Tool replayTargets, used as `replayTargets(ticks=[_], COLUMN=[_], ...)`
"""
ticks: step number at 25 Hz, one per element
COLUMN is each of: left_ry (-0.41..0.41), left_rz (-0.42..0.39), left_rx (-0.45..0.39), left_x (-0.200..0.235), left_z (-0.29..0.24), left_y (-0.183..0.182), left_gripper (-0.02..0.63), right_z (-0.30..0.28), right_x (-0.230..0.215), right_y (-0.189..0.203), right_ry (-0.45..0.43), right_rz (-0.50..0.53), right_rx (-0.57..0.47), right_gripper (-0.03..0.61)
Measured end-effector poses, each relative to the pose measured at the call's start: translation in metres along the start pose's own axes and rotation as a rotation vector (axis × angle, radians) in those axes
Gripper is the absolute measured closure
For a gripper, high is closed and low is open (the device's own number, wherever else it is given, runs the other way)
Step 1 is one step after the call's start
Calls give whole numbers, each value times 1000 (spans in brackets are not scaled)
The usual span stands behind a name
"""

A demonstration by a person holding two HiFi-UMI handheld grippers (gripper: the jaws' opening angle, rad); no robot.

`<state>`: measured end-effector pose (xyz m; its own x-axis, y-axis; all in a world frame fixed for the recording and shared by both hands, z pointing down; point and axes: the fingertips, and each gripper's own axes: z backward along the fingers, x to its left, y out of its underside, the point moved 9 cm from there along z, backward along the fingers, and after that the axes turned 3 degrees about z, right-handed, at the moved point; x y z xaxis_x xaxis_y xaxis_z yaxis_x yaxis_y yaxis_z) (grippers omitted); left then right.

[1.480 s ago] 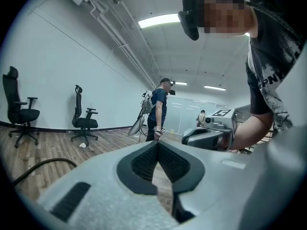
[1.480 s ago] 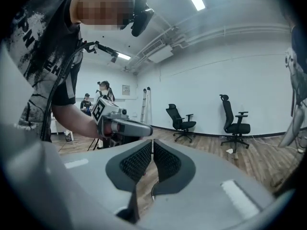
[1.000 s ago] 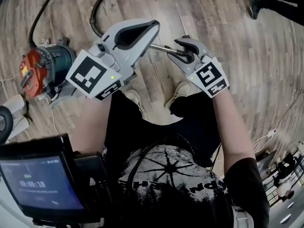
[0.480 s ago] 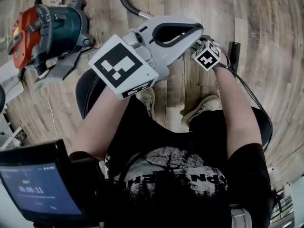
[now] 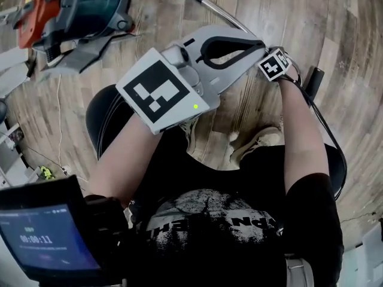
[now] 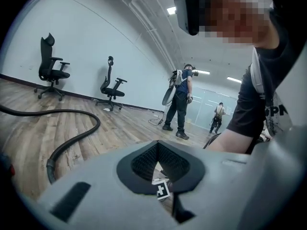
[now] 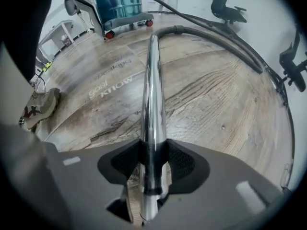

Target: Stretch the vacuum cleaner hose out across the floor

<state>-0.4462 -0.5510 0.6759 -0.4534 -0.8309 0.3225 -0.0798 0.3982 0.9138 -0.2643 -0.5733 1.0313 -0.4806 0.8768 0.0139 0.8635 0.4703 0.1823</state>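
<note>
Both tongs sit lower and nearer the floor than a second ago, and in the head view the vacuum cleaner has slid from mid-left up into the top-left corner. Right tongs tip steeply down. Their jaws have just been closing and now clamp the chrome wand, pads pressed on both its sides, with the tube running straight ahead out of the grip. Wand's far end meets a dark cuff. From there the black hose bends away ahead-right of the right tongs in a wide arc along the floor.

Left tongs are closed, nothing between the pads, tips just beside the right tongs' marker cube. From the left tongs, another stretch of hose lies on the floor ahead-left and loops back toward them.

Room to move: bare wood planks right of the wand and ahead-right, out to the hose arc. Ahead-left of the right tongs the vacuum cleaner stands at the floor's far edge. A shoe is on the floor left of the right tongs. Ahead of the left tongs the floor is open up to two office chairs by the wall, with a standing person further right.
</note>
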Motion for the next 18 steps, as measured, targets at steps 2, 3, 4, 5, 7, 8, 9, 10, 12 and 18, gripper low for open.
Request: replayTargets(ticks=[2,3,4,5,7,8,9,10,12,18], left_ry=[9,7,2,-4,-16,-23,-30,-36,-44,-52], left_rz=[-11,-6,6,19,35,38,43,51,66,203], left_rx=[5,2,-1,-3,2,10,22,36,60,87], left_x=[-5,-6,-6,-4,0,2,4,6,9,27], left_z=[0,0,-1,-1,-2,-3,-4,-4,-5,-18], left_y=[-3,-3,-2,-1,2,4,7,11,19,42], left_gripper=[612,612,612,612,612,612,612,612,612,612], right_z=[1,2,2,3,2,2,2,3,6,22], right_x=[-1,-2,-2,-2,-1,-1,-1,-1,0,-4], right_y=[2,2,2,2,2,2,2,2,1,-8], right_ry=[-7,-14,-19,-18,-9,-4,1,3,3,-15], right_rz=[-13,-12,-11,-10,-10,-9,-9,-9,-10,8], right_rx=[12,12,11,12,21,22,22,24,29,70], right_gripper=[406,402,400,402,402,402,402,402,402,402])
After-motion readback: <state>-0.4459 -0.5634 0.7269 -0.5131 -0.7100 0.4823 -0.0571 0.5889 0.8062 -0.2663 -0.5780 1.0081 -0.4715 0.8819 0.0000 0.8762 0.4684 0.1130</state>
